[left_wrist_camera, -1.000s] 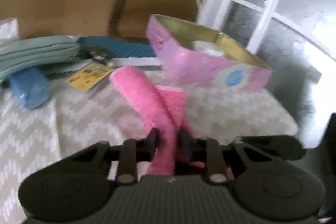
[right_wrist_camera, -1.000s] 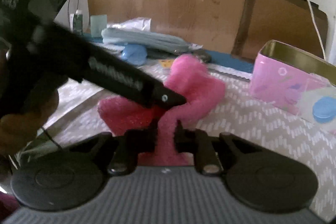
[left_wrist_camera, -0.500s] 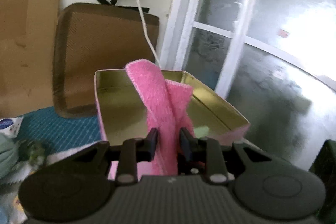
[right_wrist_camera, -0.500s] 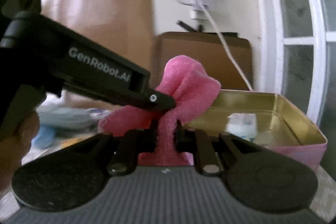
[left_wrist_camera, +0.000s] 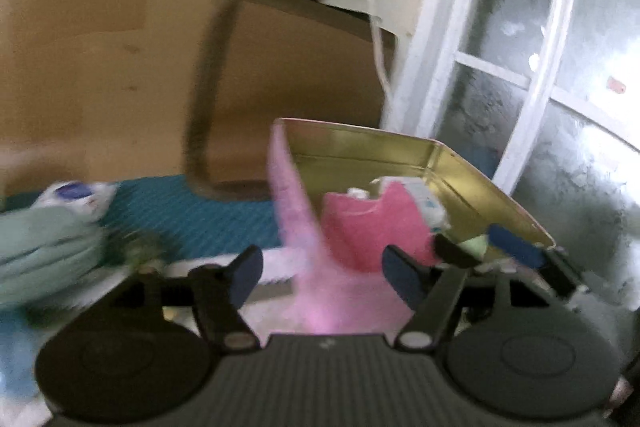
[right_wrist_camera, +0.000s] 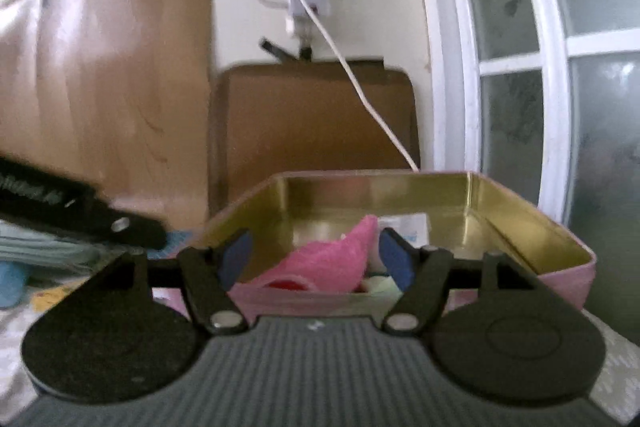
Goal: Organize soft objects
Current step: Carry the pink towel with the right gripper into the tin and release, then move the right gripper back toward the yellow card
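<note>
The pink cloth (left_wrist_camera: pixel 372 227) lies inside the pink tin box with a gold inside (left_wrist_camera: pixel 400 163), on top of white and green items. It also shows in the right wrist view (right_wrist_camera: pixel 332 263), in the box (right_wrist_camera: pixel 460 199). My left gripper (left_wrist_camera: pixel 322 271) is open at the box's near corner, holding nothing. My right gripper (right_wrist_camera: pixel 312 259) is open just in front of the box's near wall, holding nothing. The left gripper's finger (right_wrist_camera: pixel 120 227) shows at the left of the right wrist view.
A folded green cloth (left_wrist_camera: pixel 44 247) and a blue mat (left_wrist_camera: pixel 192 211) lie left of the box. A brown chair back (right_wrist_camera: pixel 312 115) and cardboard (left_wrist_camera: pixel 100 47) stand behind. A white-framed window (right_wrist_camera: pixel 520 47) is on the right. A white cable (right_wrist_camera: pixel 360 91) hangs down.
Both grippers have opened and let go of the pink cloth, which now lies in the tin box. Both grippers have drawn back a little from it.
</note>
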